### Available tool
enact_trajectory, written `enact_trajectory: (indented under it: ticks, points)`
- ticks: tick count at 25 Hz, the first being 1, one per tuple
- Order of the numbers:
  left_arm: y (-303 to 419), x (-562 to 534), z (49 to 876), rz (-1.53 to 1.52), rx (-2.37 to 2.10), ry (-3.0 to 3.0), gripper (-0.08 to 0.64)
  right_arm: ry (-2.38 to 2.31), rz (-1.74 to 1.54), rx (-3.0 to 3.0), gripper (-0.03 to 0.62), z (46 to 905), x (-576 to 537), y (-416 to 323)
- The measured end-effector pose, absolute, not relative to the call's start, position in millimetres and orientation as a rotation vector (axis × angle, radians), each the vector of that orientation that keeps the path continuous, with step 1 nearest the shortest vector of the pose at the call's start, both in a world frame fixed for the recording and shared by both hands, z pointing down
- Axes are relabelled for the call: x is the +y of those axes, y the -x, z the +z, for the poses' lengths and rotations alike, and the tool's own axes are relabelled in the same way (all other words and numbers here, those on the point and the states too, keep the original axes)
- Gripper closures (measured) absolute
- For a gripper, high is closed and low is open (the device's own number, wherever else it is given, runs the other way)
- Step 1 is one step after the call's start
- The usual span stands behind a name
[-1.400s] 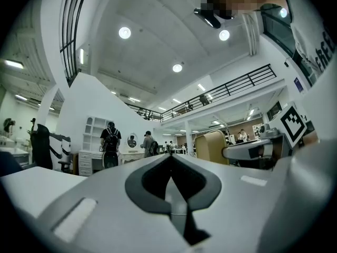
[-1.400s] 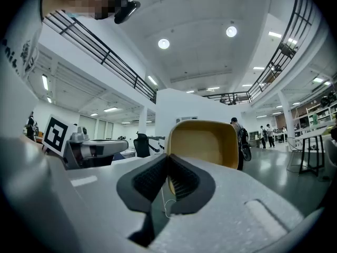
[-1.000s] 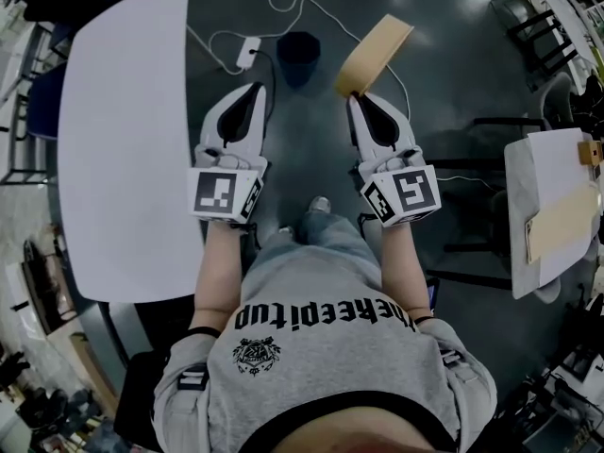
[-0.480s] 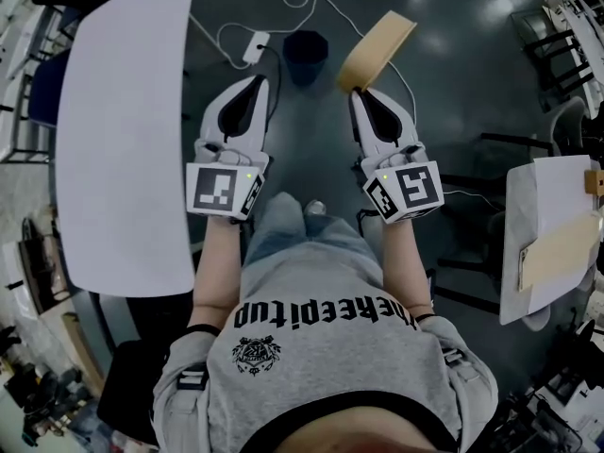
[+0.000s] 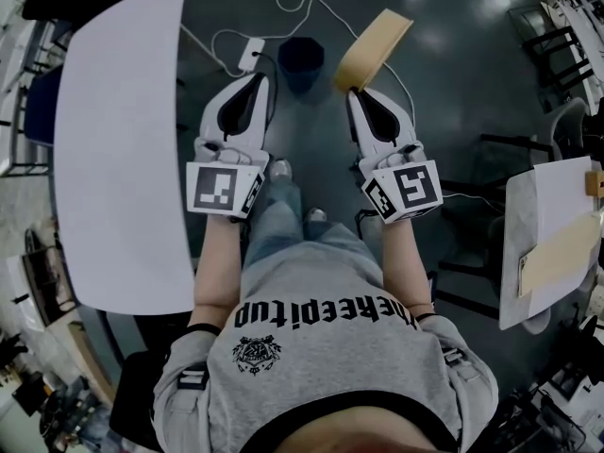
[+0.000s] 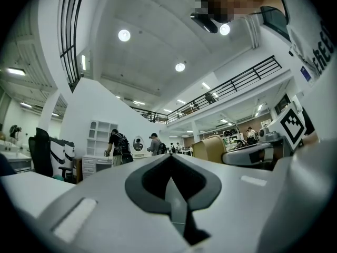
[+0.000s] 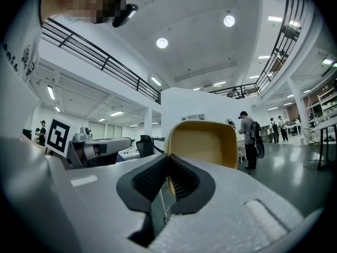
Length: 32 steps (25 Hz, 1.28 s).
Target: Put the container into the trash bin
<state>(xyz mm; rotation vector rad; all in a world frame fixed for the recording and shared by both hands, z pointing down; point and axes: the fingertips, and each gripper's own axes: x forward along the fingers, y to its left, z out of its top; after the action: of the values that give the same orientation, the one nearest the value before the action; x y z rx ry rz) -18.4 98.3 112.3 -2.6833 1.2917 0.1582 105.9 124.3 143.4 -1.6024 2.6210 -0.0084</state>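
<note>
A tan, shallow container [image 5: 374, 49] sticks out forward from my right gripper [image 5: 356, 93], which is shut on its near rim. In the right gripper view the container [image 7: 202, 143] stands upright just beyond the closed jaws of the right gripper [image 7: 167, 181]. A dark blue trash bin [image 5: 300, 58] stands on the floor ahead, between the two grippers and just left of the container. My left gripper [image 5: 257, 81] is held beside it at the same height. In the left gripper view the left gripper [image 6: 169, 174] has its jaws pressed together with nothing in them.
A large white table [image 5: 118, 149] runs along the left. White cables and a power adapter [image 5: 248, 53] lie on the dark floor near the bin. A smaller white table [image 5: 543, 206] with papers stands at the right, with dark chairs [image 5: 486, 159] beside it. People stand in the distance [image 6: 117, 146].
Both grippers keep their pose and the container stays held. The person's legs have stepped, and the floor, tables and bin have shifted slightly in the head view.
</note>
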Motion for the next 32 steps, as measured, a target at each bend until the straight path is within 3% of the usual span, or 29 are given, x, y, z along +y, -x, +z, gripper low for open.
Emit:
enact_trajectory:
  ticks: [32]
  points:
    - [41,-105,105,0.17,1.163,2.767,0.54,1.759,-0.023,2.523,0.578,135,-59,-83]
